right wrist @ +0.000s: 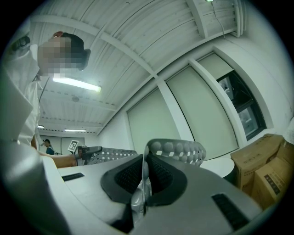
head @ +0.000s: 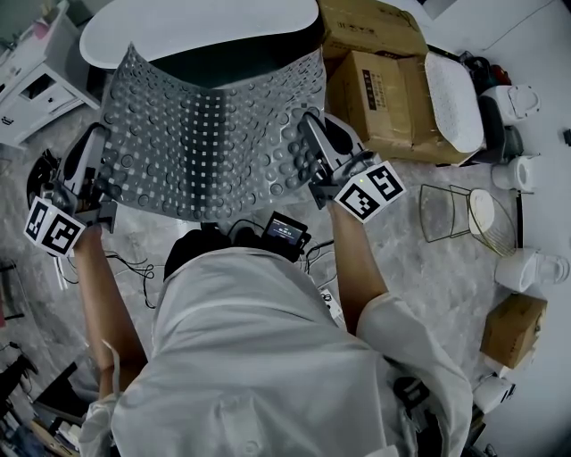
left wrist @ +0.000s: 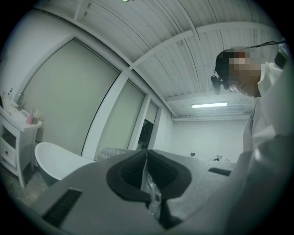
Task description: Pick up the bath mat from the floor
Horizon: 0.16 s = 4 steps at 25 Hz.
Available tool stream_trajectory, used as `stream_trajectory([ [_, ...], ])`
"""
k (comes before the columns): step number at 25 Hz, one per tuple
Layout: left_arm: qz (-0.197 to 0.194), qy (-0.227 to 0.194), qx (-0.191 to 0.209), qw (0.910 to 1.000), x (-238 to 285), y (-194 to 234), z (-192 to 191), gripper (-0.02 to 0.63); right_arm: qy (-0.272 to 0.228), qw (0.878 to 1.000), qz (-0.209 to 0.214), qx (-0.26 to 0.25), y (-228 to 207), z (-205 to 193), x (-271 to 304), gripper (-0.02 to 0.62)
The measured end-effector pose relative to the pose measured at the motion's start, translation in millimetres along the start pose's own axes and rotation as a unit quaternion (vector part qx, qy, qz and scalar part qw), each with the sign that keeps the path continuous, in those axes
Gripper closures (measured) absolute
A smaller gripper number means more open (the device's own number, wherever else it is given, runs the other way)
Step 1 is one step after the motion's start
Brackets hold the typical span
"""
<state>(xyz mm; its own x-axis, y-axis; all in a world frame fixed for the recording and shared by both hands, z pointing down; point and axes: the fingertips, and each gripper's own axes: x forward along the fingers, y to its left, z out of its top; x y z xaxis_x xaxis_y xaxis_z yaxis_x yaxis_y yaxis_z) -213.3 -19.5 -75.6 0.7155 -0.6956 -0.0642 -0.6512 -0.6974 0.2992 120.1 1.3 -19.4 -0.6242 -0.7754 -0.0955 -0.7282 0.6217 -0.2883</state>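
Mat [head: 210, 134] raised, apparently clear of the floor, stretched between the two tools; long axis runs left to right, before the tub [head: 178, 27]. Left tool [head: 96, 174] shut on the mat's left edge, right tool [head: 312, 147] shut on its right edge; neither hand nearer. Boxes [head: 375, 71] at right.

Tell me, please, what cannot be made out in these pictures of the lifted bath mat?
- Floor under the bath mat: head view, hidden by the mat itself.
- Bathtub: head view, cut off by the top edge, partly covered by the mat.
- Print on the cardboard boxes: head view, too small.
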Motion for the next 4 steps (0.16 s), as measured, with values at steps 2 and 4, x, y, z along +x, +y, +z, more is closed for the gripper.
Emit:
stream_trajectory([
  [2, 0.001, -0.002, -0.001, 1.0, 0.4, -0.8, 0.9, 0.594, 0.0, 1.0, 0.002, 0.001, -0.4, 0.8, -0.1, 0.558],
  [4, 0.002, -0.004, -0.002, 1.0, 1.2, -1.7, 2.1, 0.594, -0.001, 1.0, 0.004, 0.001, -1.3, 2.2, -0.1, 0.558],
])
